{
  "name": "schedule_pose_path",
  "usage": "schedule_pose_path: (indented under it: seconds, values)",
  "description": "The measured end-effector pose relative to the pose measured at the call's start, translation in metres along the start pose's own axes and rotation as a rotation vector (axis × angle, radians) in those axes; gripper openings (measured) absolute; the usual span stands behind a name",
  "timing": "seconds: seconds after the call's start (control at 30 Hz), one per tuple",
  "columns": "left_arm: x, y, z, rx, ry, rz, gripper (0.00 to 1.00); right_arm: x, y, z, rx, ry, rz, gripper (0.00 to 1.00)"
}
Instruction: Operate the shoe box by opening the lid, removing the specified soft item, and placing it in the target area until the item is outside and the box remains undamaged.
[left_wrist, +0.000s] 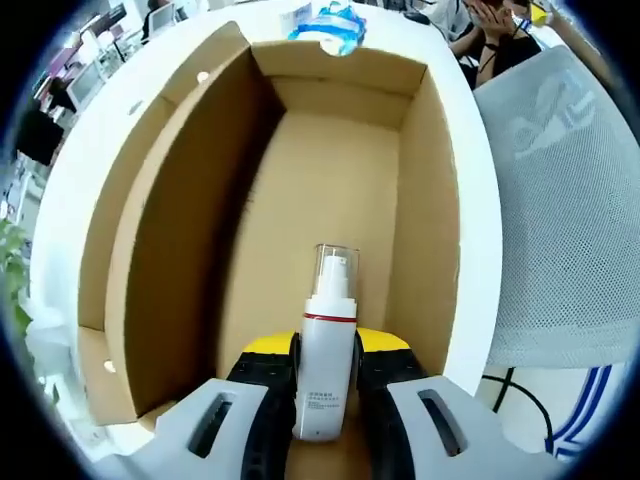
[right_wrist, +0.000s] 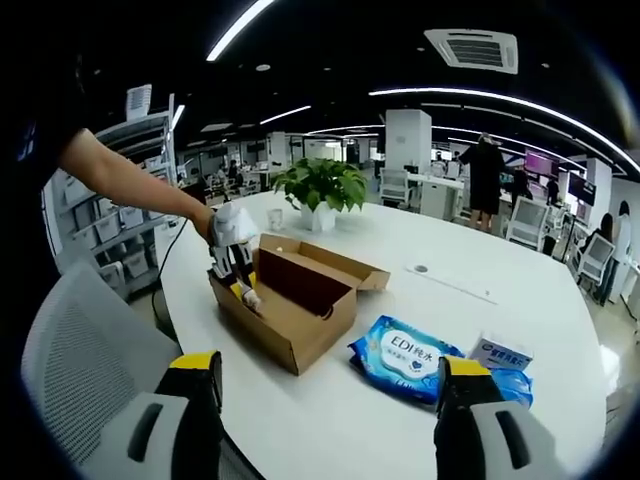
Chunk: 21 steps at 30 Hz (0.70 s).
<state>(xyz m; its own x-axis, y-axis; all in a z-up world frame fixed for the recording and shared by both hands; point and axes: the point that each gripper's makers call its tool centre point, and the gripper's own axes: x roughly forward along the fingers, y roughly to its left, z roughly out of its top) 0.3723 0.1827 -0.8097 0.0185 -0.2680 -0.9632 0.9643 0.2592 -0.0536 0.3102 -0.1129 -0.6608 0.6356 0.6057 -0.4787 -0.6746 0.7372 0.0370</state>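
Box (left_wrist: 340, 160) stands open on the white table (right_wrist: 420, 300), and your left gripper (left_wrist: 326, 385) clamps a pump bottle (left_wrist: 326, 350) just inside its near end; lifting it out and setting it down remain. Your right gripper (right_wrist: 330, 395) hangs wide and empty above the table edge, with the wipes pack (right_wrist: 405, 358) right of the box, in an open-plan office.

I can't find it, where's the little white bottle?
The white bottle sits between the left gripper jaws, inside the open cardboard box, near its close end in the left gripper view.
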Motion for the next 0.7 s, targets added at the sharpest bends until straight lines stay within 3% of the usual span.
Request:
schedule_pose_path:
  seconds: [0.53,0.7]
  values:
    - [-0.037,-0.006,0.039,0.011,-0.152,0.081,0.2,0.008,0.016,0.019,0.015,-0.004,0.032,0.76]
    - [-0.05,-0.008,0.055,0.047,-0.192,0.117,0.2,0.011,0.022,0.027,0.009,-0.012,0.039,0.73]
